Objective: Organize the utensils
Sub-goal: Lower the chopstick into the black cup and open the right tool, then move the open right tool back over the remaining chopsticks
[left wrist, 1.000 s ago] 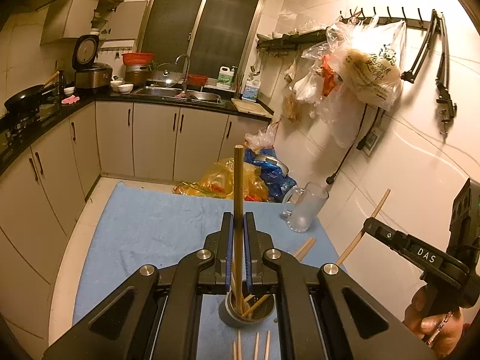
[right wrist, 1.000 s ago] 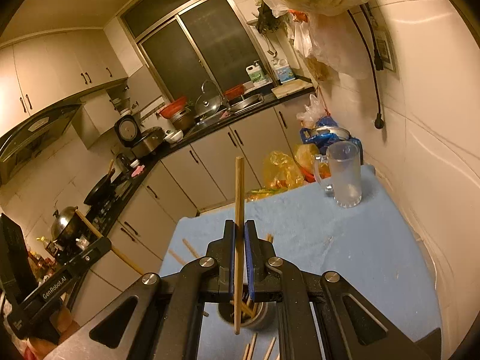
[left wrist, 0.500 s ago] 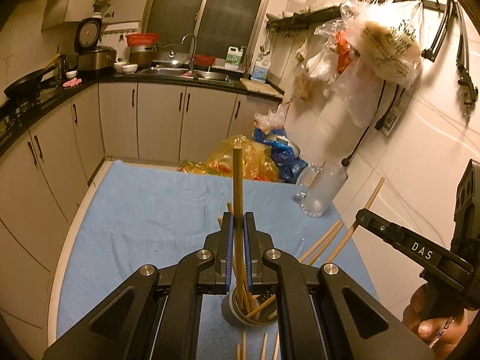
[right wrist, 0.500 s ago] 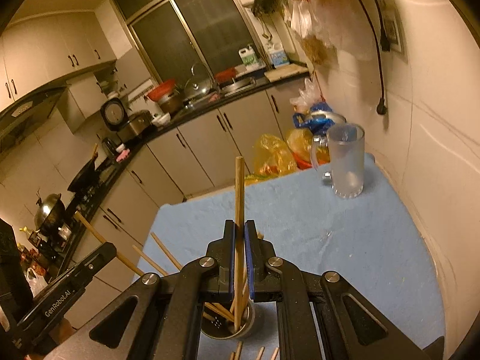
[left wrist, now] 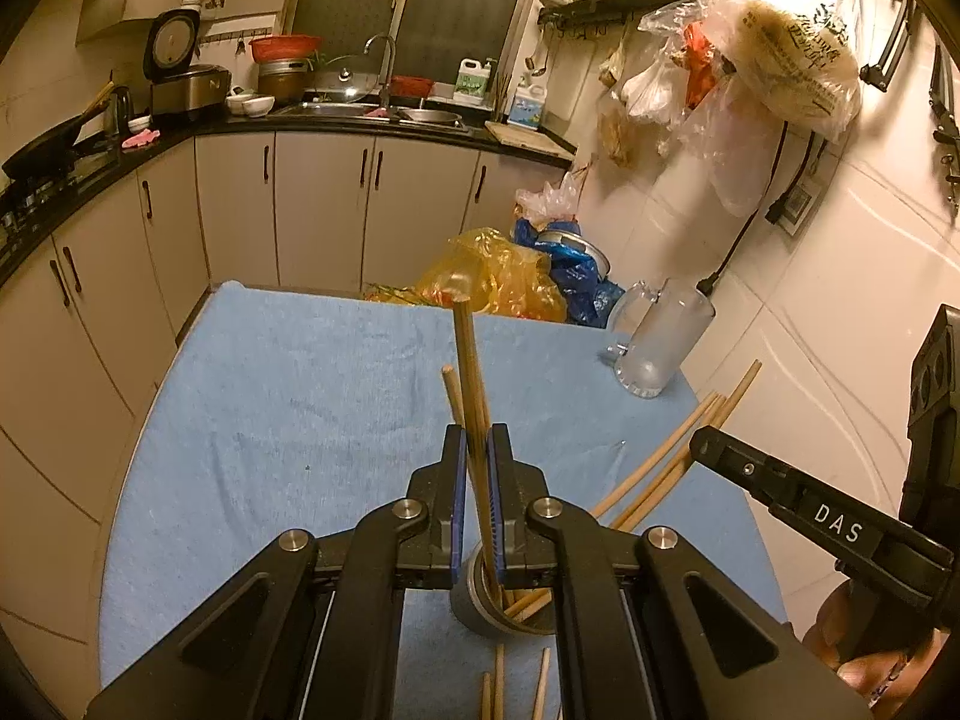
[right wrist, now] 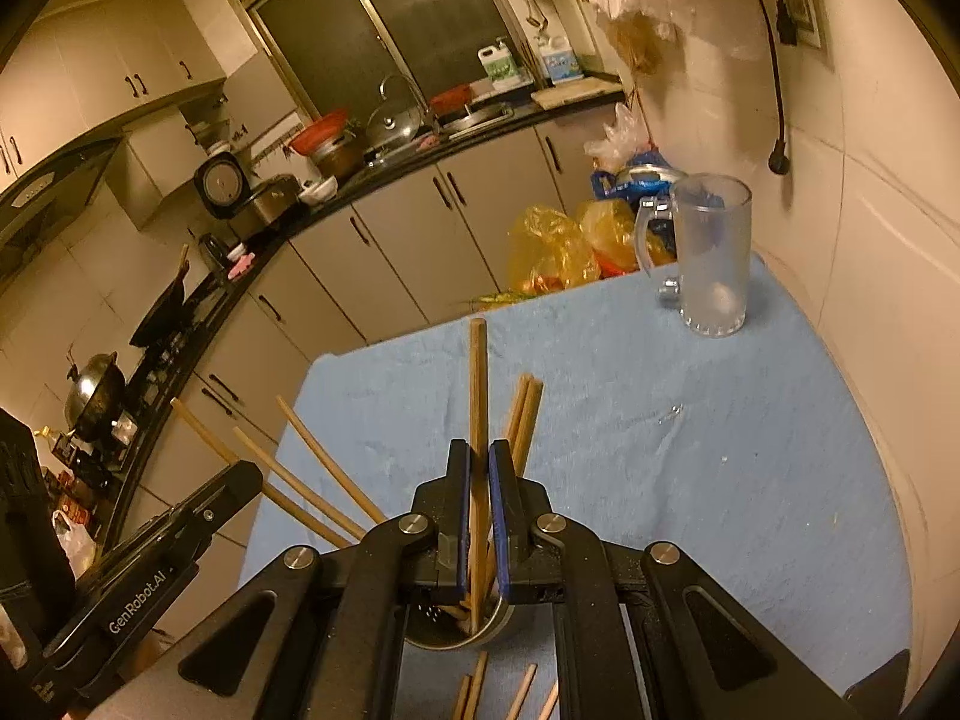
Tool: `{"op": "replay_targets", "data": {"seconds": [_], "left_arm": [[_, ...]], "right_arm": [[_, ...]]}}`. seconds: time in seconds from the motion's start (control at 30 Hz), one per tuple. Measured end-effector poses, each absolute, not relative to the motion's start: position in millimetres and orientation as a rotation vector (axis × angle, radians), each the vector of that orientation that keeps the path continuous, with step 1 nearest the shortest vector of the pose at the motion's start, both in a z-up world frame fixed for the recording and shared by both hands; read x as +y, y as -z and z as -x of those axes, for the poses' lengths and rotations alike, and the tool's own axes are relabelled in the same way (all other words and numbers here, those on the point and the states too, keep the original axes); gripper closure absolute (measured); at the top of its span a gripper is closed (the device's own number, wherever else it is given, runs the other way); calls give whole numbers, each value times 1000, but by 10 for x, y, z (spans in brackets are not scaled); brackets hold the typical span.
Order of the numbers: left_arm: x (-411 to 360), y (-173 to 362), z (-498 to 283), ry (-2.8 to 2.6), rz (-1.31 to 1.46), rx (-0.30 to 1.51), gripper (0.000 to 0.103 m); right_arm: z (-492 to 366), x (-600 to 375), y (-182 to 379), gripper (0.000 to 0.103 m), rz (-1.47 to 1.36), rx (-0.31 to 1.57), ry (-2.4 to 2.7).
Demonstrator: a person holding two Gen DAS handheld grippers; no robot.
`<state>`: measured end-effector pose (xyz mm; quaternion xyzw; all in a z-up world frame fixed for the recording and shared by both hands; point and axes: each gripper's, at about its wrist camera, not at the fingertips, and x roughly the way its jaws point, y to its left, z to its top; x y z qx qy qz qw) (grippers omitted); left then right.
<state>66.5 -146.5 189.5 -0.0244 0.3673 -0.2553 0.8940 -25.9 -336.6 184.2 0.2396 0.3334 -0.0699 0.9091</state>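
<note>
I judge I'm mid-insertion: left tongs (left wrist: 477,480) and right tongs (right wrist: 478,492) each pinch one chopstick (left wrist: 469,384) above the holder (left wrist: 480,600). Next, I should part both and release.

A table under a blue cloth (left wrist: 288,396) carries a metal holder (left wrist: 474,606) full of chopsticks, a glass mug (right wrist: 714,258) at its far corner, and loose chopsticks (left wrist: 499,684) beside the holder.
</note>
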Motion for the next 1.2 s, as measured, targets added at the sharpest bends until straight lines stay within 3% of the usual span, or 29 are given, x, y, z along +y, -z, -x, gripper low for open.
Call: {"op": "replay_targets", "data": {"seconds": [0.83, 0.97, 1.2], "left_arm": [[-1292, -2027, -468, 507, 24, 723, 96], [-1277, -2068, -411, 495, 20, 707, 82], [-1236, -2144, -315, 483, 14, 687, 81]], "right_arm": [[499, -3308, -1930, 90, -528, 686, 160], [585, -3292, -1929, 89, -534, 689, 163], [695, -3272, -1917, 84, -540, 692, 161]]}}
